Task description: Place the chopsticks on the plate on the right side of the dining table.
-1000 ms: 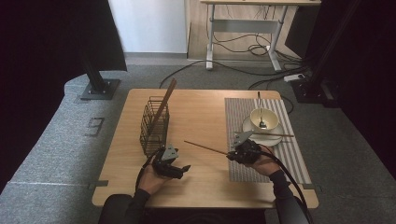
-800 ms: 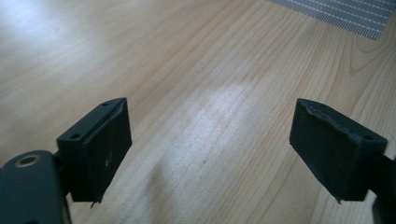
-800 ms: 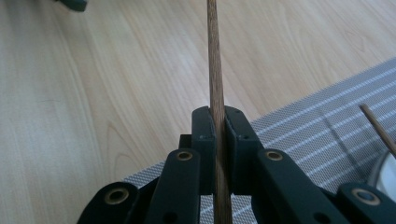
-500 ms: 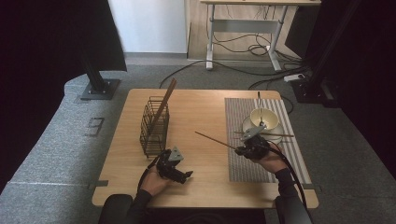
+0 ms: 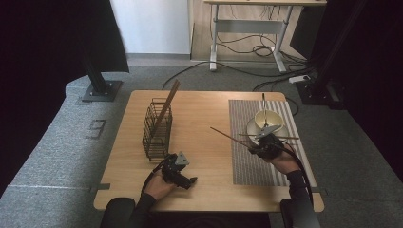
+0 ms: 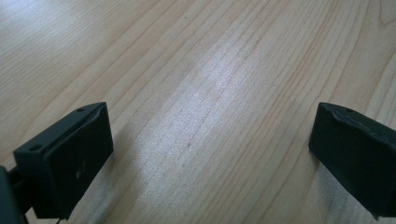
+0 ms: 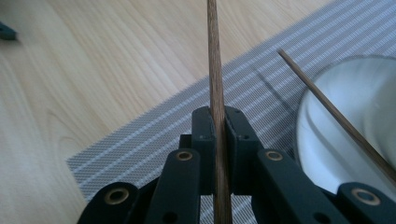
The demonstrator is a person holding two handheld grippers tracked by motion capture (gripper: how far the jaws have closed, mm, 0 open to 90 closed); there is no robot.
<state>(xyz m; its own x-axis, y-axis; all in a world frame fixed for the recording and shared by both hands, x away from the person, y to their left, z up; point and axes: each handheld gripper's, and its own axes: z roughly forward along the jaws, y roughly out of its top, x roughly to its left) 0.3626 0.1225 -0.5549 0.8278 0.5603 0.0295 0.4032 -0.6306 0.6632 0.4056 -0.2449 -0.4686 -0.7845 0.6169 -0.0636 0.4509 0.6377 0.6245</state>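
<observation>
My right gripper is over the striped placemat, shut on a thin wooden chopstick that points up and left over the table. In the right gripper view the chopstick stands pinched between the jaws of that gripper. A second chopstick lies across the white plate. My left gripper rests low on the bare wood near the front edge. In the left gripper view this gripper has its jaws wide open; they have just been opening, with nothing between them.
A cream bowl with a utensil handle sticking out sits on the plate. A black wire basket at the table's left holds a slanted wooden stick. Bare wood lies between basket and placemat.
My right gripper has carried the chopstick to the right and a little farther away, closer to the plate. The left hand has stayed where it was.
</observation>
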